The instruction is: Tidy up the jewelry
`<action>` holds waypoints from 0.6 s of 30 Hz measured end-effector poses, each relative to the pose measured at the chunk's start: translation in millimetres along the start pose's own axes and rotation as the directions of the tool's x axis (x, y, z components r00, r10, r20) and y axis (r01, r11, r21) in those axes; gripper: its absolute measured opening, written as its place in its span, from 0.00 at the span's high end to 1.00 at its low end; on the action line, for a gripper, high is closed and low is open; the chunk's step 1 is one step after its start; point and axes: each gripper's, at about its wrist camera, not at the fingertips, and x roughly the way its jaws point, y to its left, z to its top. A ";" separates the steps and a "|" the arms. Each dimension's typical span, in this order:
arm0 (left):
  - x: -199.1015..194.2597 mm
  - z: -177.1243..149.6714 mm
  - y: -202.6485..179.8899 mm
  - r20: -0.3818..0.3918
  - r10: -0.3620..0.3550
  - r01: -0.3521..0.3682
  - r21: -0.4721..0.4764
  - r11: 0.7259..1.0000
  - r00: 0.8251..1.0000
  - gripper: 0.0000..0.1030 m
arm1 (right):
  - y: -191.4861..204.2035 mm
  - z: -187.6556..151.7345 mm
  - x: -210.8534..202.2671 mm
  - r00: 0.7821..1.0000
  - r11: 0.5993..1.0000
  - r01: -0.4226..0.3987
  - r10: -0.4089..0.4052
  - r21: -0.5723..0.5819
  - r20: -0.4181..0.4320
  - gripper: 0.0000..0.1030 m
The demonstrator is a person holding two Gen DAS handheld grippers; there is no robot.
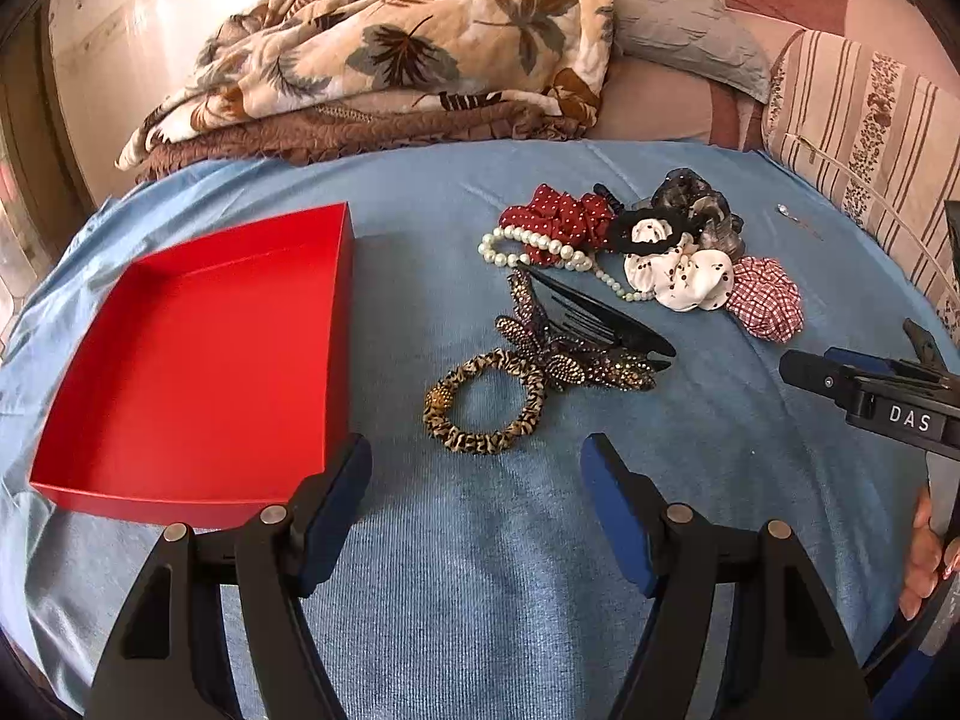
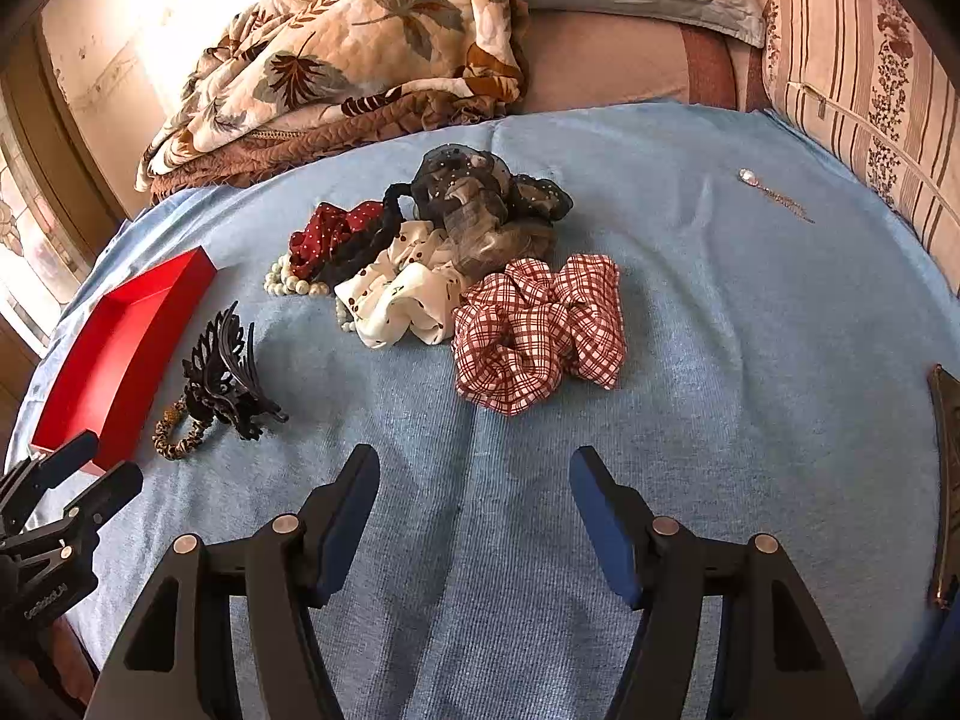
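Where blue cloth (image 1: 480, 570) spreads: five scrunchies (image 2: 537, 330), one red box (image 1: 198, 360)

Red box (image 1: 198, 360): matt smooth card. Beside it, blue cloth (image 1: 480, 570): ribbed, soft. Pearl beads (image 1: 528, 240): glossy. Hair claw (image 1: 606, 324): shiny black plastic. Checked scrunchie (image 2: 534, 330): crinkled fabric.

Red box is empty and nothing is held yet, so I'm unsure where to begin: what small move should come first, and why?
Probably ease the left tool forward onto the leopard-print hair tie. That tie lies directly ahead of its open jaws, nearest the red box, and mostly apart from the piled scrunchies, though it touches the beaded hair clip. Both tools hold nothing.
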 end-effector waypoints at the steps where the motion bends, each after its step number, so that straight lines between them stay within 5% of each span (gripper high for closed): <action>1: 0.9 -0.2 1.3 -0.005 -0.002 0.002 -0.006 1.000 1.000 0.30 | 0.0 0.0 -0.3 1.000 1.000 0.001 -0.001 -0.001 0.001 0.31; 12: 7.5 -1.6 5.3 -0.034 -0.020 0.019 -0.025 1.000 0.999 0.30 | 1.1 0.0 -0.4 1.000 1.000 0.000 0.000 -0.001 0.004 0.30; 15: 6.0 3.0 13.5 -0.021 -0.087 0.086 -0.050 0.995 0.996 0.31 | 0.6 0.2 -0.2 1.000 1.000 0.002 -0.002 0.001 0.003 0.29; 18: 8.7 10.9 21.0 -0.006 -0.148 0.147 -0.071 0.987 0.989 0.45 | 0.0 0.1 0.7 1.000 1.000 -0.001 0.001 0.010 0.000 0.29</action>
